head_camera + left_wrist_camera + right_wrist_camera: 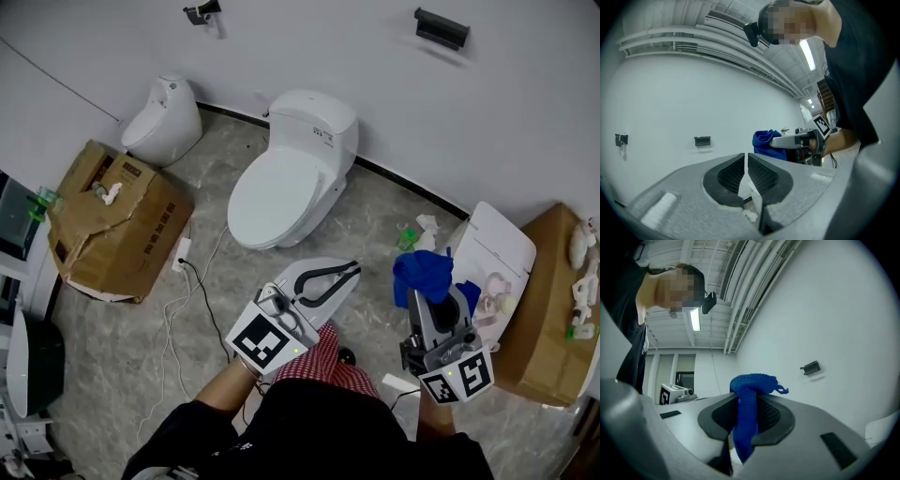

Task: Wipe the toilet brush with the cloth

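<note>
Holding both grippers out above the grey floor [375,220], I have my right gripper [424,298] clamped on the blue cloth [422,270]. The cloth bunches up over the jaw tips and hangs down between them. My left gripper [349,272] has its jaws together with nothing in them, apart from the right one and near the white toilet [291,169].

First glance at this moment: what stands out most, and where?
The bright blue cloth bunched in the shut right gripper, lower right in the head view. At centre, a white toilet with its lid down stands against the wall; the left gripper is shut and empty.
</note>
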Available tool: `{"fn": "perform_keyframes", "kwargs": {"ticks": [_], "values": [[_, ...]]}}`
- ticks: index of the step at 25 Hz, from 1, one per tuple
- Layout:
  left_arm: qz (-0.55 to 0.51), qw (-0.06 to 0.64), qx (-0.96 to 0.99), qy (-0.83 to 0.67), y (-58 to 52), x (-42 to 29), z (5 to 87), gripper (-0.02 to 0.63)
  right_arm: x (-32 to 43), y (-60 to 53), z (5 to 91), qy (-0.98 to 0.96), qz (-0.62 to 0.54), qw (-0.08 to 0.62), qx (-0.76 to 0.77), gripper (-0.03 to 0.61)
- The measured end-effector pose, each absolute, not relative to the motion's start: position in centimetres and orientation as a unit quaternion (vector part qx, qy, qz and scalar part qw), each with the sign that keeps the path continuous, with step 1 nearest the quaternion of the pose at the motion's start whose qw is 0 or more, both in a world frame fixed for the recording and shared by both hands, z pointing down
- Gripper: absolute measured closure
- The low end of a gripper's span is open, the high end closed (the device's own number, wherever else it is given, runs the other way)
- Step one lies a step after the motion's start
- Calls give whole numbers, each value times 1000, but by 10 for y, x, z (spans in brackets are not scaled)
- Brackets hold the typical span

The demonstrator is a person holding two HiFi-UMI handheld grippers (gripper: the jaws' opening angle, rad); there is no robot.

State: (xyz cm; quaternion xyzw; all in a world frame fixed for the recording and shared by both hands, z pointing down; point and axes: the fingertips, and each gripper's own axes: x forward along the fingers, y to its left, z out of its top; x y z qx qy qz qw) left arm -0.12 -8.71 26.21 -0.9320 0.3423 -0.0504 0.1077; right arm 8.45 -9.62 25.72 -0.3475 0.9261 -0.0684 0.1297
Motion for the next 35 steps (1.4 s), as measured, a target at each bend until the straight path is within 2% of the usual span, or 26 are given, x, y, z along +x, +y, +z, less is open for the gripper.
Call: {"fn": "perform_keyframes", "kwargs": {"ticks": [7, 10, 14, 19, 25, 32, 35], "values": [[-55, 96, -941, 320, -102, -3, 282, 607, 76, -116, 278, 923, -68, 110, -361, 502], [-54, 69, -942, 325, -107, -7, 292, 607, 74, -121, 285, 923, -71, 109, -363, 502], [-69, 81, -944, 312, -110, -6, 305, 606, 76, -124, 298, 919, -80, 105, -372, 502], [-58, 34, -945, 319, -120, -8, 324, 606, 80, -131, 312, 914, -89, 98, -384, 502], [-72, 49, -950, 299, -130, -1, 344, 606, 86, -138, 330, 909, -93, 93, -395, 502], [-68, 0, -950, 306, -140, 0, 371, 606, 92, -145, 356, 902, -106, 82, -410, 503], [-71, 2, -950, 304, -141, 0, 380, 606, 90, -146, 366, 901, -112, 81, -411, 502]]}}
